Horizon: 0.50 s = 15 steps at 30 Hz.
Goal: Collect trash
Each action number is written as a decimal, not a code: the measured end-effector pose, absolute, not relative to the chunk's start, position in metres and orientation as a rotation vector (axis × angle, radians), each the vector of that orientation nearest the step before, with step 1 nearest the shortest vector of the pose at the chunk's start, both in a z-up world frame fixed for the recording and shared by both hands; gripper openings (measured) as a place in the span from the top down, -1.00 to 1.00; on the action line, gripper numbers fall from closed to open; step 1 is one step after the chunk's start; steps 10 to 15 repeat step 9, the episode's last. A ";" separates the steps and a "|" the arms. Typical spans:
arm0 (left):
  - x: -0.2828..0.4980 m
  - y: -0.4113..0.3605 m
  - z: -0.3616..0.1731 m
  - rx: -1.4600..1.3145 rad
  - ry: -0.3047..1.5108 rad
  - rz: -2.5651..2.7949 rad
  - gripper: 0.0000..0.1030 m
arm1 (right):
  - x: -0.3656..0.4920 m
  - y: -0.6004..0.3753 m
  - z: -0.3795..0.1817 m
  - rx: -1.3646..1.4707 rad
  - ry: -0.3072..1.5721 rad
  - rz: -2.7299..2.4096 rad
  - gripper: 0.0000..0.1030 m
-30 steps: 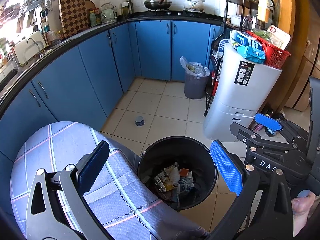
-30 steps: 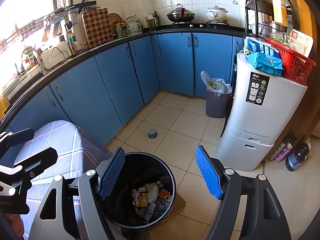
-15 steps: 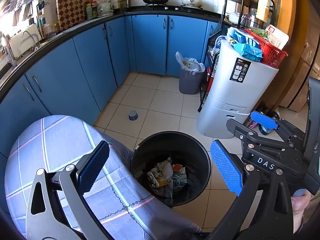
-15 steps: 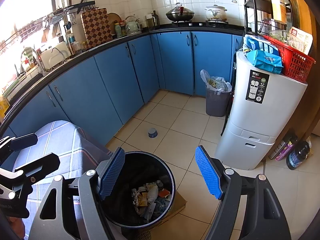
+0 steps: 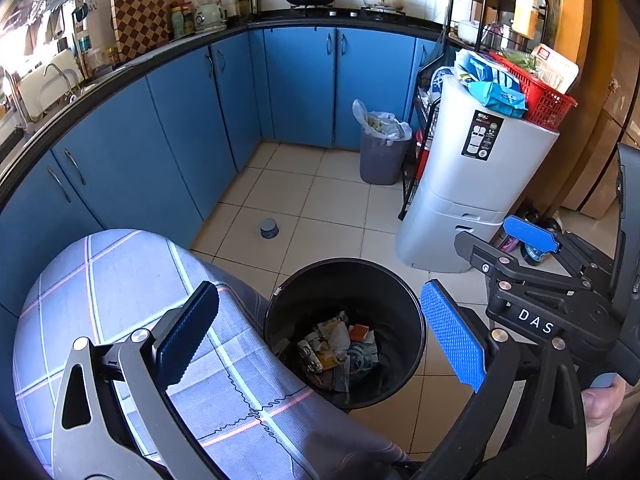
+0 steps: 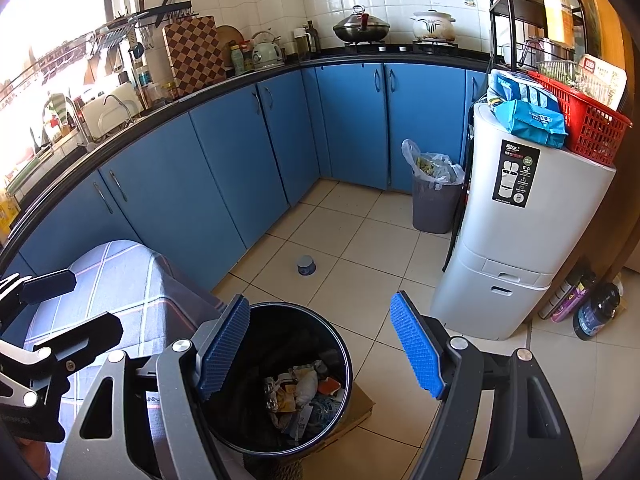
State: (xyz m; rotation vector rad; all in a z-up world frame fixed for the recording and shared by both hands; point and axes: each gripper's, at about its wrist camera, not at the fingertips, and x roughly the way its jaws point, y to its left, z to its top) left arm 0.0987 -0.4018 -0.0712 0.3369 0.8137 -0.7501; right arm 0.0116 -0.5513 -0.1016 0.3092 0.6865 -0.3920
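Both grippers, left and right, hang over the bin with fingers apart and empty, so next reach past it for the cup on the floor.

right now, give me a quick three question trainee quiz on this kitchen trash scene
1. True or false: the black bin is empty.
2. What lies alone on the floor tiles beyond it? A) small grey cup B) a fork C) a red ball
3. Fill in: both the left gripper and the right gripper are ____ and hold nothing.

Key: 1 false, crumpled wrappers lie in it. 2 A, the small grey cup. 3 open.
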 end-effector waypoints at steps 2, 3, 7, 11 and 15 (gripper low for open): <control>0.099 -0.402 -0.071 0.343 0.815 -0.740 -0.93 | 0.011 -0.552 -0.102 0.311 0.686 -0.390 -0.38; 0.099 -0.402 -0.071 0.345 0.816 -0.736 -0.93 | 0.011 -0.552 -0.102 0.311 0.687 -0.390 -0.38; 0.098 -0.401 -0.071 0.349 0.809 -0.730 -0.93 | 0.012 -0.551 -0.102 0.310 0.686 -0.391 -0.38; 0.098 -0.400 -0.071 0.348 0.808 -0.733 -0.93 | 0.012 -0.549 -0.101 0.307 0.686 -0.389 -0.38; 0.098 -0.400 -0.071 0.348 0.808 -0.733 -0.93 | 0.012 -0.549 -0.101 0.307 0.686 -0.389 -0.38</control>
